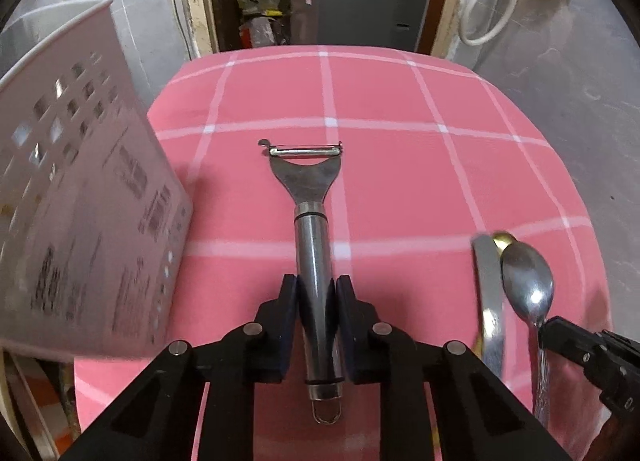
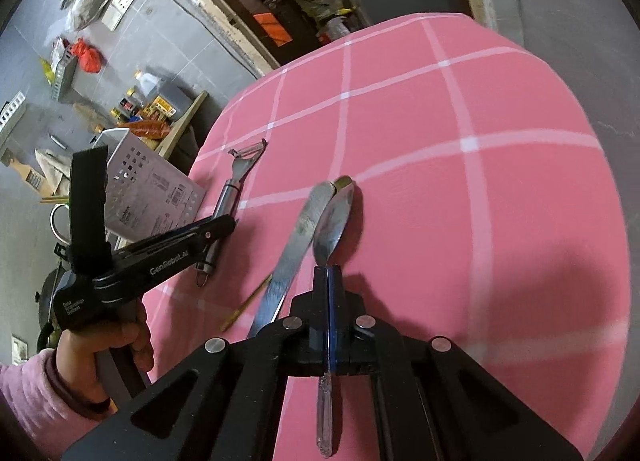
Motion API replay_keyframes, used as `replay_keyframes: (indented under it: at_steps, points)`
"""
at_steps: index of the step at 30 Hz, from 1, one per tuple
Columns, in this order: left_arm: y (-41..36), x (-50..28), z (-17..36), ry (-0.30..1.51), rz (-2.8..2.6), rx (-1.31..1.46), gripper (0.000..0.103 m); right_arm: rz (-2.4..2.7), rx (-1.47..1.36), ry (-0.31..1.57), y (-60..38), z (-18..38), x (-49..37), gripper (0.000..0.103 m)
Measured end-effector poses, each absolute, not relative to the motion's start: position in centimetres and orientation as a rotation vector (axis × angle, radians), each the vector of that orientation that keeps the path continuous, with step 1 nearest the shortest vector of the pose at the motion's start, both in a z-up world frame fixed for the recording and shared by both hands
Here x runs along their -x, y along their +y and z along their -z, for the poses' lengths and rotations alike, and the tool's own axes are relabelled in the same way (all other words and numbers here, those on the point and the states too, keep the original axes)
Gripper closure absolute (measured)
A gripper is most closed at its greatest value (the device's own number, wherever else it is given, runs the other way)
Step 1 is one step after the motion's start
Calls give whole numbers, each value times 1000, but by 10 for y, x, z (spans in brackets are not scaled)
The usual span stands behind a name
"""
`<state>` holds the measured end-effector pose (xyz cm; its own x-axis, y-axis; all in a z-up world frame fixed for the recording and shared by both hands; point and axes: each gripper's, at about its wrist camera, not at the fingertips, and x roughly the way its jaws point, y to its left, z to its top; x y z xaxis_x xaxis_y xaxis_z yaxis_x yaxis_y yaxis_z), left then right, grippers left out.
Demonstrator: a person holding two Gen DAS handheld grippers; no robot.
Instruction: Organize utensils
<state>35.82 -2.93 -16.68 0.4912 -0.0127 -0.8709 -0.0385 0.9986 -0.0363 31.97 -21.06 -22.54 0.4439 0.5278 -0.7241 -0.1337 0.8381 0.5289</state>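
In the left wrist view, a steel Y-shaped peeler with a tubular handle (image 1: 314, 257) is being clamped by the left gripper (image 1: 316, 293); both dark pads are pressing on the sides of the handle just above its midpoint. The peeler is lying on the pink cloth with white grid lines (image 1: 400, 181), its blade pointing toward twelve o'clock and its wire hanging loop toward six. At nine o'clock from the peeler, a white perforated plastic basket bearing printed labels (image 1: 88, 221) is standing at the cloth's edge, blurred. At four o'clock, a shiny steel spoon (image 1: 528, 289) is being held by its neck in the tip of the right gripper (image 1: 546, 331), bowl pointing toward twelve. A flat steel knife blade (image 1: 490, 301) is lying just beside the spoon on its nine o'clock side, and a gold-coloured tip is showing behind the two.

In the right wrist view, the right gripper (image 2: 328, 273) is being kept fully closed on the spoon (image 2: 334, 217), whose patterned handle is running back between the fingers toward six o'clock. The knife (image 2: 292, 253) is lying alongside at ten o'clock. Farther toward nine o'clock, the left gripper (image 2: 224, 221) is being held by a hand (image 2: 108, 349) in a pink sleeve, its tip over the peeler (image 2: 236, 185). The basket (image 2: 152, 189) is standing just beyond, at nine o'clock.
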Motion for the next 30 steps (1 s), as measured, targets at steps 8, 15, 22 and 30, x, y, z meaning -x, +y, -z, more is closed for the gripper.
replay_keyframes:
  at_steps: [8,15,22,30]
  points:
    - [-31,-312,161,1086,61,81,85,-399,-418,1035,-218,220,-292,102]
    - [-26,-279,155,1115,113,114,85,-405,-429,1056,-224,225,-303,102]
    - [-14,-278,158,1157,147,204,85,-439,-448,1109,-228,235,-331,92]
    - [-12,-302,156,1162,168,233,75,-519,-473,1130,-221,235,-348,83]
